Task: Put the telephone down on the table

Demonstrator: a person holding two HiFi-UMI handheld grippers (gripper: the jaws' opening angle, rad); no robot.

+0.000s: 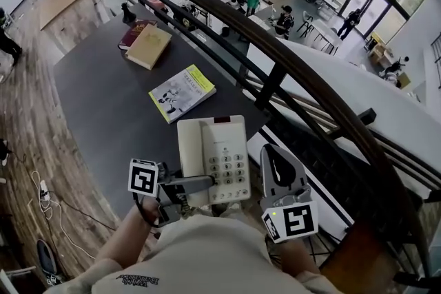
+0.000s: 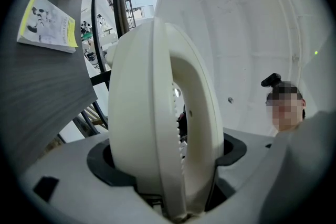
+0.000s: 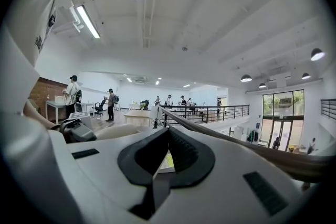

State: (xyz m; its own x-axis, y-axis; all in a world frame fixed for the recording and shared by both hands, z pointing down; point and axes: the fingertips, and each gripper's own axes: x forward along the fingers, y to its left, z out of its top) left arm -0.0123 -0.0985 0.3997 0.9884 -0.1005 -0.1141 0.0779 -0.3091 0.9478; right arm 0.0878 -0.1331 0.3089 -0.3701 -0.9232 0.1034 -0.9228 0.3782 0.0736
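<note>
A white push-button telephone (image 1: 213, 156) is over the near end of the dark table (image 1: 103, 107), keypad up. My left gripper (image 1: 196, 184) reaches in from the left and is shut on the telephone's near edge. In the left gripper view the telephone (image 2: 157, 113) fills the middle, seen edge-on, clamped between the two dark pads (image 2: 102, 162). I cannot tell whether its base touches the table. My right gripper (image 1: 270, 151) is just right of the telephone, beyond the table's edge, jaws shut with nothing between them (image 3: 168, 136).
A yellow-green booklet (image 1: 182, 91) lies beyond the telephone; a tan book (image 1: 149, 45) and a dark red book (image 1: 134, 31) lie farther back. A dark handrail (image 1: 275, 58) runs along the table's right side above a lower floor. Cables (image 1: 45, 200) lie on the wooden floor at left.
</note>
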